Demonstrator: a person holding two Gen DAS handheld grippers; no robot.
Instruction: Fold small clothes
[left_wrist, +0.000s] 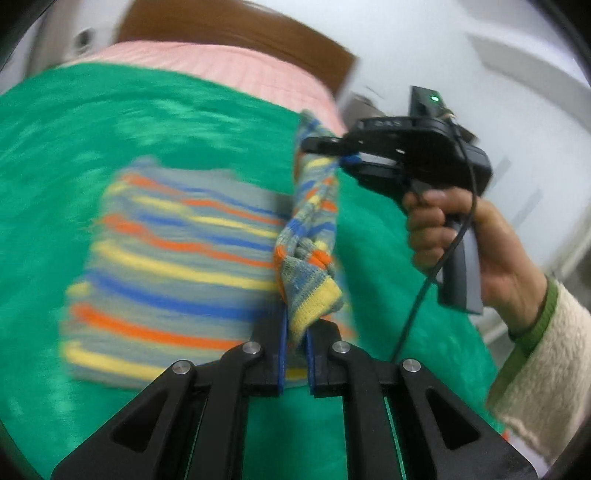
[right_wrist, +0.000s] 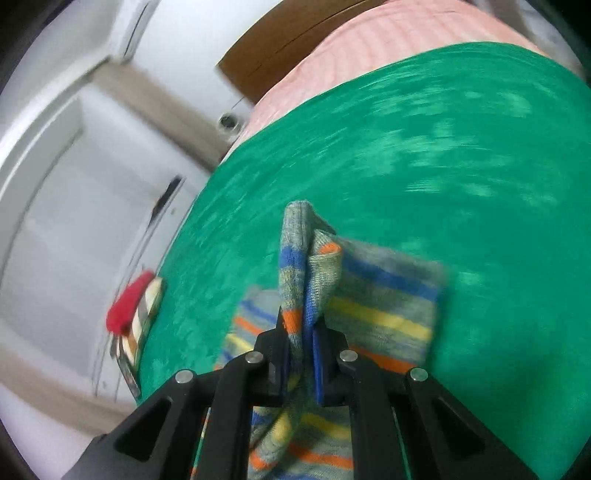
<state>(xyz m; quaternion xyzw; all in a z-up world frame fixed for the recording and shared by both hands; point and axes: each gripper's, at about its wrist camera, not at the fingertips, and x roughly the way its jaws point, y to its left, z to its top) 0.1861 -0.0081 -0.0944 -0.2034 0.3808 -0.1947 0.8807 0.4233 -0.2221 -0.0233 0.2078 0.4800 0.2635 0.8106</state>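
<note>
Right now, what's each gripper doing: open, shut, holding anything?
Left gripper: shut on the yellow cuff end of the striped sock.
Right gripper: shut on the same striped sock, near its other end.

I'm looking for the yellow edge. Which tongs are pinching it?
The left tongs pinch the yellow edge of the striped garment; the right tongs, farther off, grip its other end.
</note>
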